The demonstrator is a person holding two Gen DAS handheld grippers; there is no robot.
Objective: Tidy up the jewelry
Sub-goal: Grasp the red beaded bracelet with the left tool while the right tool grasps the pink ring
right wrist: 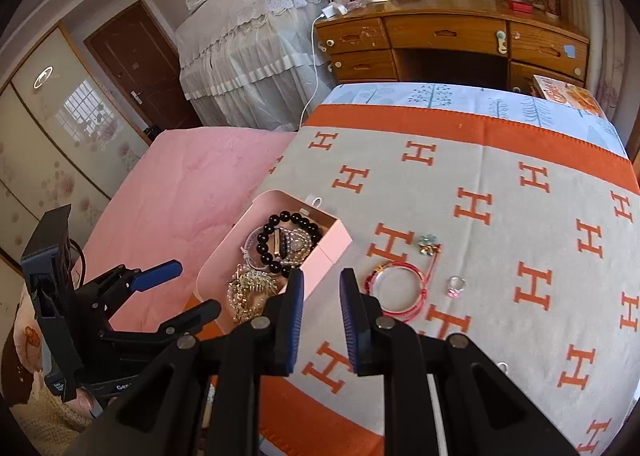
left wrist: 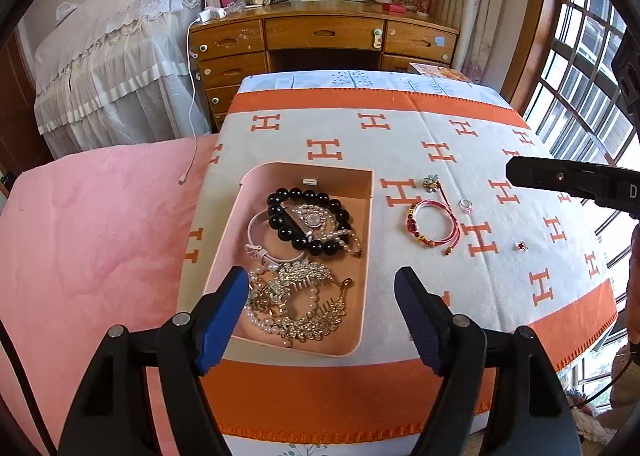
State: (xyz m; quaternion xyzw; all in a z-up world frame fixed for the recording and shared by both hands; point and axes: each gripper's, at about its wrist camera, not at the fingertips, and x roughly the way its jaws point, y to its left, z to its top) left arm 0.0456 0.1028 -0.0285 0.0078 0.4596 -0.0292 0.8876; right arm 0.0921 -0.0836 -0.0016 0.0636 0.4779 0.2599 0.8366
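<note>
While most of the pieces already lie in the pink box [left wrist: 362, 192], the left-wrist view shows why the left gripper [left wrist: 322, 290] hangs over its near end: its blue fingers are wide apart and hold nothing, as if a piece had just been dropped or the box were being guarded. Inside are a black bead bracelet [left wrist: 304, 220], a pearl strand [left wrist: 260, 316] and a gold comb [left wrist: 304, 276], heaped together. Out on the blanket [left wrist: 400, 136], to the right of the box and apart from it, lie the things not yet put away: a red bangle [left wrist: 434, 224], a flower brooch [left wrist: 432, 181], a ring [left wrist: 465, 205] and a small red stud [left wrist: 520, 245]. The right gripper's finger juts in from the right edge, above them.

From the right wrist, the right gripper [right wrist: 320, 304] hovers with its fingers a little apart and empty, its gap pointing between the box [right wrist: 328, 252] corner and the bangle [right wrist: 400, 290]. The bangle is nearest, so it looks the likely next pick; brooch [right wrist: 429, 245] and ring [right wrist: 456, 286] lie just beyond. The left gripper [right wrist: 176, 288] shows at lower left, open.
</note>
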